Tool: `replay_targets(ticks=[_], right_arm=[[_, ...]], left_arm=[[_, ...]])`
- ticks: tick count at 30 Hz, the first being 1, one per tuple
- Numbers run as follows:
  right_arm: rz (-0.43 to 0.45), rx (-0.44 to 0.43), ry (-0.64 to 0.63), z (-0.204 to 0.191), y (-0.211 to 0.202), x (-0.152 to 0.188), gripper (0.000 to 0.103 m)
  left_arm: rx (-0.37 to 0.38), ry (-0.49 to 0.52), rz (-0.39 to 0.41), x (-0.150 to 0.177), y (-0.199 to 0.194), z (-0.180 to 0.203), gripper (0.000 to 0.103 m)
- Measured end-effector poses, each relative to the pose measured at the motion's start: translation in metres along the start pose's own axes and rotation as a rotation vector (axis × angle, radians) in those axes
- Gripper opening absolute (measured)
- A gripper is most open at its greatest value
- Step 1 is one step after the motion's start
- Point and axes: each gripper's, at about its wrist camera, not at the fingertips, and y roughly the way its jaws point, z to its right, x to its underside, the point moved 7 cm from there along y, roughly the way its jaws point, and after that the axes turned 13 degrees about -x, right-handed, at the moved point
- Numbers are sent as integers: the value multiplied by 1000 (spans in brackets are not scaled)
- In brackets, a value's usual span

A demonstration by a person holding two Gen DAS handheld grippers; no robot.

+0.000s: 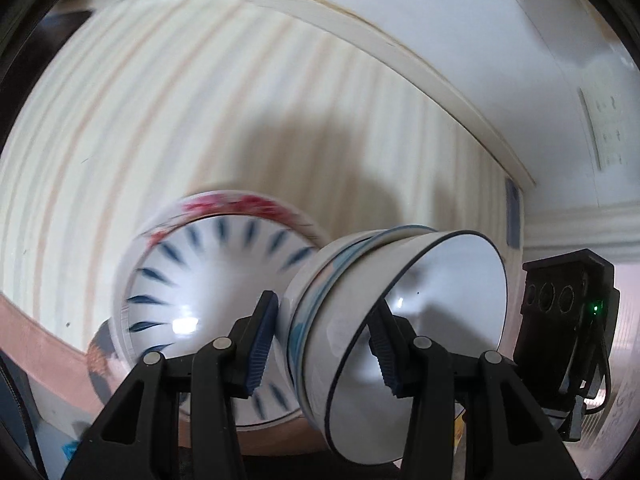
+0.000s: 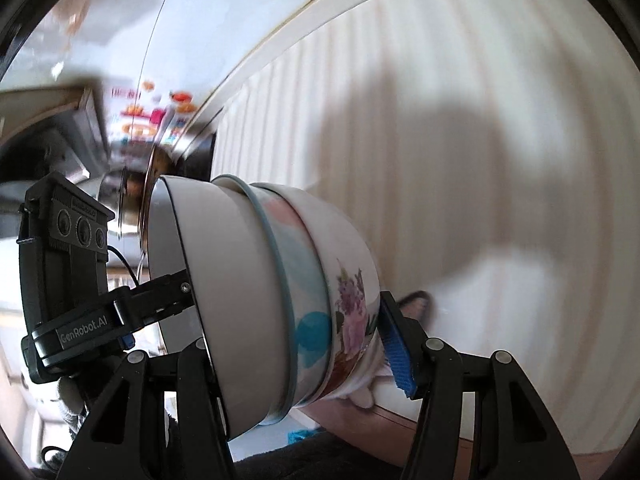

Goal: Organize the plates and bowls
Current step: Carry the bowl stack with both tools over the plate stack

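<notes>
A nested stack of three bowls (image 1: 372, 320) is held on its side between both grippers. My left gripper (image 1: 324, 348) is shut on the stack, one blue pad on the outer wall, the other inside the white inner bowl. In the right wrist view the same stack (image 2: 280, 300) shows a white bowl, a blue-banded bowl and a flowered bowl; my right gripper (image 2: 296, 344) is shut on it, its right pad against the flowered bowl's base. The left gripper (image 2: 120, 312) reaches in at the rim. A blue-dashed bowl (image 1: 208, 280) inside a red-flowered bowl lies tilted behind.
A striped cream surface (image 1: 200, 100) with a pale raised border (image 1: 360, 28) fills the background of both views. A reddish-brown edge (image 1: 44, 344) runs along the lower left. The right gripper's black camera block (image 1: 560, 320) sits at the right. Blurred kitchen items (image 2: 132, 128) lie far left.
</notes>
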Motion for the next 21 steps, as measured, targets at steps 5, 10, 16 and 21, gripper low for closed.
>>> replay_targets(ticks=[5,10,16,21], right_arm=[[-81,3,-41,-15,44,1,60],[-135,16,-61,-22,78,4,60],[-164,36,-60,-19,97,5,60],[-159,52,-59,-19,106,0,60]], left_arm=[[0,-85,-4,1,2,-38,42],[3,-144,-14,4,10,-63,42],[13,-179,-29,3,21,-75,42],[10,-170,-27,5,22,-80,43]])
